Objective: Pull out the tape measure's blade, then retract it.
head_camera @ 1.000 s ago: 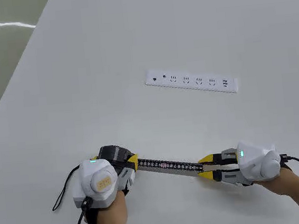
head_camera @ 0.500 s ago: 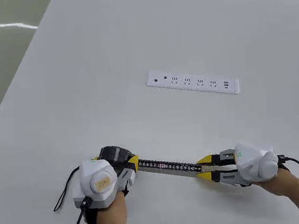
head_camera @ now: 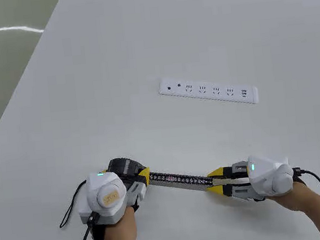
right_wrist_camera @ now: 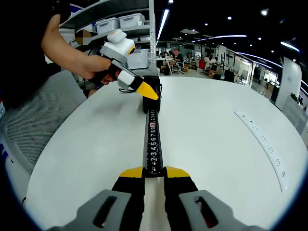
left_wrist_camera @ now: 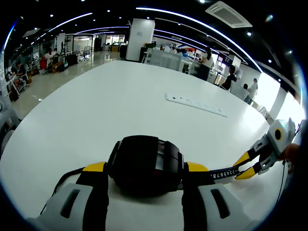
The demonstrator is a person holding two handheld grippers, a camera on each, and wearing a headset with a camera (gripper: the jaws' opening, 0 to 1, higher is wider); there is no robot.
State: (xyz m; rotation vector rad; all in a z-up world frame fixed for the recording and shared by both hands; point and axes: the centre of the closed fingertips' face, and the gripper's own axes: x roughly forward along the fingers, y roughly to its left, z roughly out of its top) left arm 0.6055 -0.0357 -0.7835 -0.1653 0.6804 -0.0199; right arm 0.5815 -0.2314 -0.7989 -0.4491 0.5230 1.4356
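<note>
While our left gripper [head_camera: 136, 180] is clamped on the tape measure [head_camera: 124, 167] near the table's [head_camera: 142, 48] front edge, the right gripper [head_camera: 216, 181] pinches the blade [head_camera: 180, 180] tip, w/ blade stretched flat btwn them. We note a power strip [head_camera: 208, 90] farther back, well apart from the blade. A black cord [head_camera: 71, 203] loops left of the tape measure.

We find broad open table [head_camera: 116, 73] ahead and to both sides. The power strip [head_camera: 208, 90] lies out there, flat, well beyond us. Close in, the blade [head_camera: 180, 180] spans from the tape measure [head_camera: 125, 167] clamped in the left gripper [head_camera: 136, 180] to the right gripper [head_camera: 216, 181] pinching it, barring passage between them.
</note>
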